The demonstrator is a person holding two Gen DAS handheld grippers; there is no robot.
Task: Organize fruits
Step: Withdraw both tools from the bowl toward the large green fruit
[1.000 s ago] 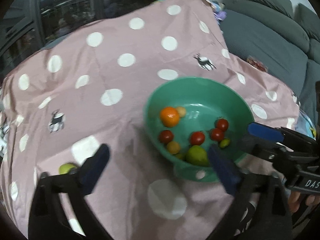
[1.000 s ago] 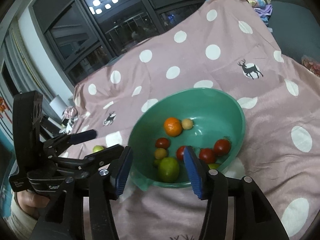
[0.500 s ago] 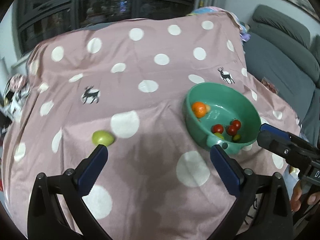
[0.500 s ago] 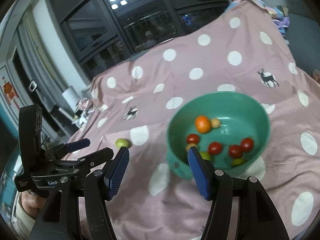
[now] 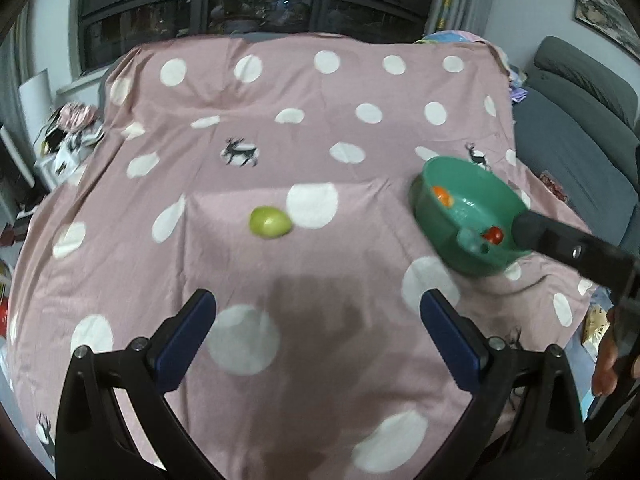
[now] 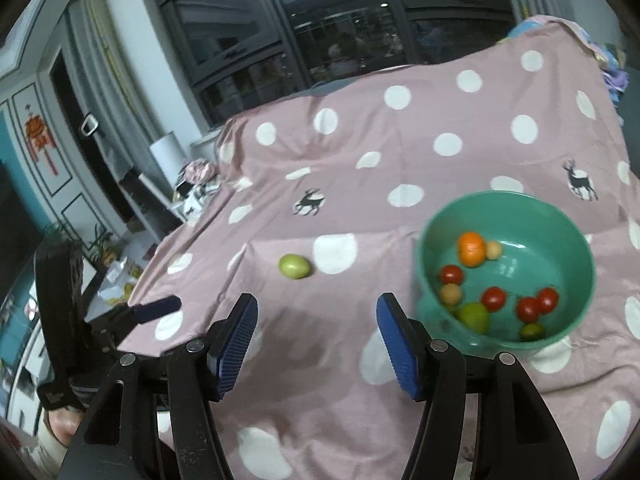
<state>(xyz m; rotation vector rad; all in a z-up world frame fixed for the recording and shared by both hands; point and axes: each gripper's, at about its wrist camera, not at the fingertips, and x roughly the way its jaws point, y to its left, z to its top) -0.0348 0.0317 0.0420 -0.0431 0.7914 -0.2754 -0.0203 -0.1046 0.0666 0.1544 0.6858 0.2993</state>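
We see a matt cotton-like cloth (image 6: 460, 184), softly creased, under a glossy plastic bowl (image 6: 568, 240) (highlights at its 12 o'clock wall). The green fruit (image 6: 295, 266) looks smooth and waxy; the right gripper (image 6: 316, 332) has ribbed blue pads (image 6: 236, 344).

Pink polka-dot cloth (image 5: 320, 264) — grey sofa (image 5: 576, 136) beside it.

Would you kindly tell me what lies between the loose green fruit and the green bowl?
Only bare polka-dot cloth, with one white dot beside the green fruit; the right wrist view shows it up to the bowl.
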